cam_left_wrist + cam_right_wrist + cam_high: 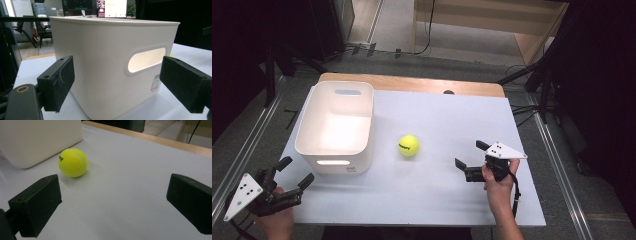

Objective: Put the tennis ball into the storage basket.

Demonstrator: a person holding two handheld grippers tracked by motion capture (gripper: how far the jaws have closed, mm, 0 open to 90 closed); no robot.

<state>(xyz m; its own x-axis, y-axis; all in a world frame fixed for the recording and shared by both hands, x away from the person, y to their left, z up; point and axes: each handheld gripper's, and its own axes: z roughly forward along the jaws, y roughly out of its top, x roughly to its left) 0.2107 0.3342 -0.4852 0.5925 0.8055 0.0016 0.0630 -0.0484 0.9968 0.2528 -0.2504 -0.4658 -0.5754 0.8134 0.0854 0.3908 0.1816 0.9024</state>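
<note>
Right gripper (468, 161) first: its jaws are spread wide with nothing between them, just bare table. In the right gripper view the two black pads (35, 205) sit far apart at the bottom corners and the tennis ball (73, 162) is out ahead of them, up around 11 o'clock, not touching either pad. My guess is the hand is lined up low and level like that so it can slide straight in and close around the ball.

Left gripper (292, 175) is also gaping wide and holding nothing. Its view looks straight at the near wall of the white bin (112, 70), with the handle cutout (146, 60) over toward the right-hand pad. The pads look close to the bin, but I can't tell whether either one touches it. Looks to me like that hand is parked there to steady the bin, or just waiting out of the way.

Stepping back to the high view: the ball (409, 145) sits loose near the middle of the white table (452, 200), just beside the bin's right wall. From the ball, the bin (337, 125) is at about 9 to 10 o'clock and the right gripper is off at about 4 o'clock, a fair gap between them. Bin looks empty and upright, open top facing up, so I'd bet the ball is meant to end up in there.
</note>
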